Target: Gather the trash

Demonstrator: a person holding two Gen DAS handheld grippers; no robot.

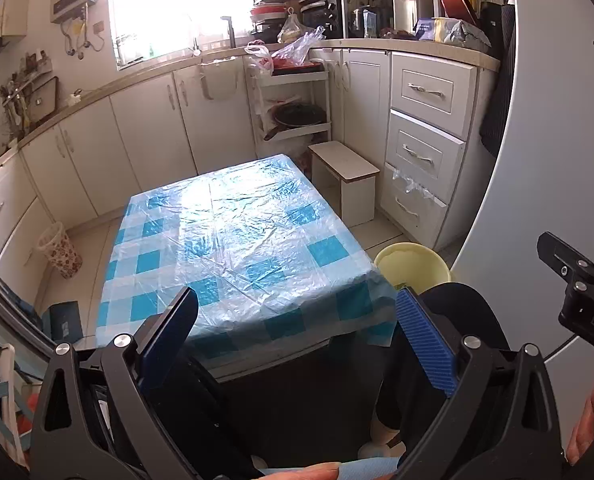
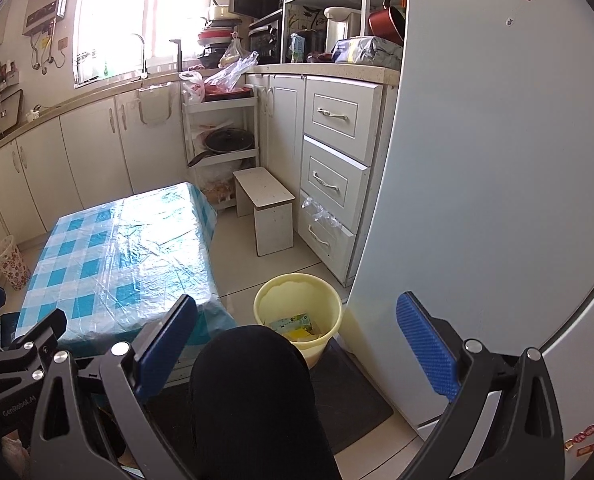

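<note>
The left wrist view looks forward and down between its own claw fingers, facing the blue-checked tabletop head-on from close by, with the kitchen cabinets beyond. The right wrist view sits further right, its claw aimed over a dark-clad knee at the yellow bucket on the floor (near the white fridge). Both share the tabletop, bucket, stool, drawers and window.

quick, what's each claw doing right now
Left claw: open, holding nothing.
Right claw: open, holding nothing.
</note>
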